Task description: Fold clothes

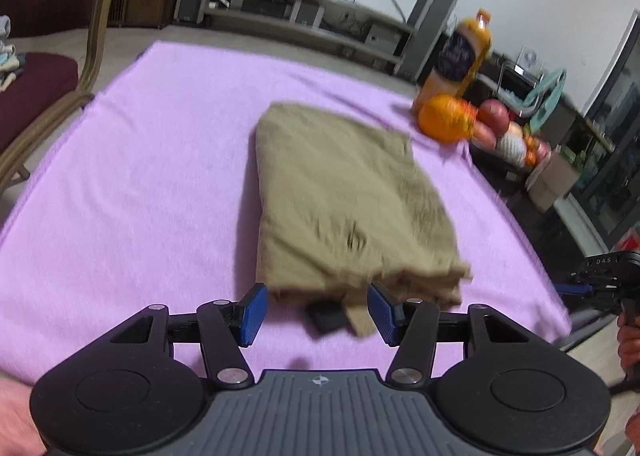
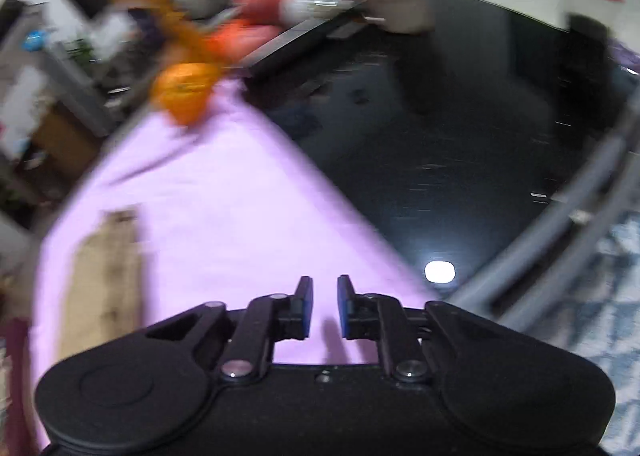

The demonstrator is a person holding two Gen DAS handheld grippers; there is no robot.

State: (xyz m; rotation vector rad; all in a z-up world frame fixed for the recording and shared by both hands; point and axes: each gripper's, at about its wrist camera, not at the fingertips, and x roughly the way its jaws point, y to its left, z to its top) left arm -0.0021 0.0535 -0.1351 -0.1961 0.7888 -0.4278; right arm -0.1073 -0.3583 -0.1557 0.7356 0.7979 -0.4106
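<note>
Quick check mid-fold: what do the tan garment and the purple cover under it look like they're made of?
Tan folded garment: looks like thin woven cotton, matte, with fine creases and soft stacked edges at the near end. Purple cover: seems a plush, towel-like fabric, matte and slightly fuzzy, draping over the table edge. Motion blur leaves both weaves uncertain.

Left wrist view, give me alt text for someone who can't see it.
A folded khaki garment lies on a purple cloth, its near edge between the open blue-padded fingers of the left gripper, which are not pressing it. An orange and a juice bottle stand at the cloth's far right corner; the right gripper shows at the right edge.
</note>
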